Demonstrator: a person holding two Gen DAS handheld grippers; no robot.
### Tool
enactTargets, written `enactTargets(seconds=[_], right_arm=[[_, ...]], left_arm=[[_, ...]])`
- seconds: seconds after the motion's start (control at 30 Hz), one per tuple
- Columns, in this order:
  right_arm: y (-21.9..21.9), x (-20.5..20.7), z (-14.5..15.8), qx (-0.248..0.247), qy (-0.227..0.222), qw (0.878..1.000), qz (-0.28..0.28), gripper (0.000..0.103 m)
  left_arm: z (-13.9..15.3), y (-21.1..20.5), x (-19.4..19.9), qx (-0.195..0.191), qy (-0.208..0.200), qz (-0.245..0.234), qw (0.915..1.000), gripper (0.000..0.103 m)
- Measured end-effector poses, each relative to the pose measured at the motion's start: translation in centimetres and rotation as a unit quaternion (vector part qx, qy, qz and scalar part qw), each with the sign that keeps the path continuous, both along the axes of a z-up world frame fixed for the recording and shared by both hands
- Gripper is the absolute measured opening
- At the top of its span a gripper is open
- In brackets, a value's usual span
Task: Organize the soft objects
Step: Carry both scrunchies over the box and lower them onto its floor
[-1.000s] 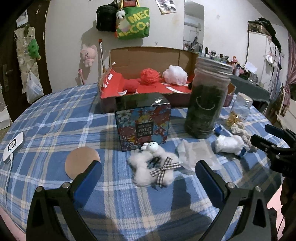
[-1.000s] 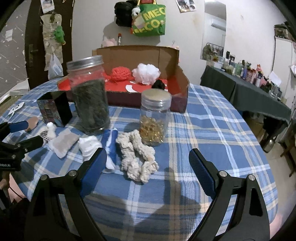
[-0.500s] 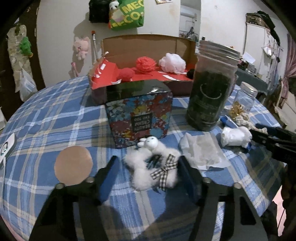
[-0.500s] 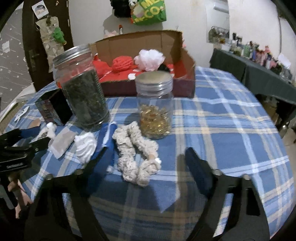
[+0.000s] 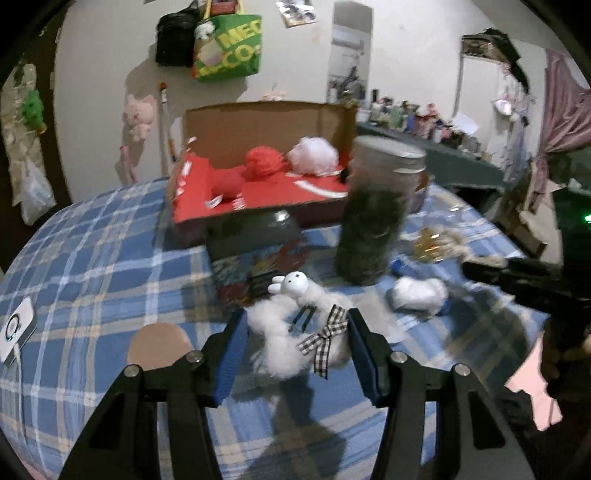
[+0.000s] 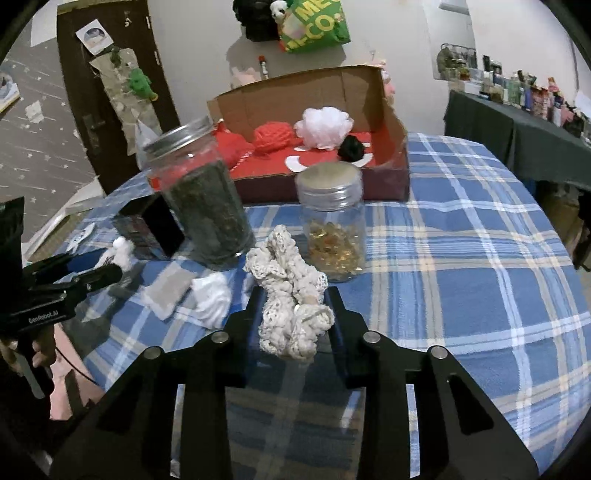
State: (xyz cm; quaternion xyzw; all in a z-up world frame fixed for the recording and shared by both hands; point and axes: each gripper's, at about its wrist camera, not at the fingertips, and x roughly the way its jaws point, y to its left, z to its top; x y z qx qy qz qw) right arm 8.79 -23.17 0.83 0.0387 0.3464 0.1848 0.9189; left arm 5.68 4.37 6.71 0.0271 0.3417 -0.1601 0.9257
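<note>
Plaid surface point(image 6: 461, 258) carries two jars — left gripper point(image 5: 293, 332) jaws clench one fluffy bunny point(image 5: 295, 328), right gripper point(image 6: 293, 314) jaws one crochet bundle point(image 6: 291, 295).

Readable in white on the green tote bag point(image 5: 228, 48) hanging on the wall: "MEC" over "CO:", cut off at the edge; in the right wrist view the same bag point(image 6: 316, 24) showing "ME" over "CO". Printed in white on the black body of the left gripper point(image 6: 92, 271), seen from the right wrist view: "GenRobot.AI". A dark label on the floral tin point(image 5: 258, 266), too blurred to read. Nothing else legible.
</note>
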Motion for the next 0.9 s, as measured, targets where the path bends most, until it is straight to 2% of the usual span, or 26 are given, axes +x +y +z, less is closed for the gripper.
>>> enactTargets(seconds=[0.13, 0.27, 0.37, 0.9], right_arm=[[0.8, 0.1, 0.2, 0.011, -0.003, 1.0, 0.025, 0.031], [2.3, 0.4, 0.4, -0.007, -0.008, 0.999, 0.046, 0.031], [3.0, 0.9, 0.4, -0.002, -0.003, 0.998, 0.063, 0.031], [3.3, 1.0, -0.1, -0.017, 0.004, 0.997, 0.071, 0.031]], left_arm=[[0.0, -1.3, 0.4, -0.003, 0.002, -0.033, 0.9994, 0.056], [-0.6, -2.5, 1.1, -0.006, 0.008, -0.06, 0.9982, 0.056], [-0.8, -3.2, 1.6, -0.008, 0.009, -0.07, 0.9975, 0.056], [-0.8, -3.2, 2.4, 0.003, 0.007, -0.078, 0.9969, 0.056]])
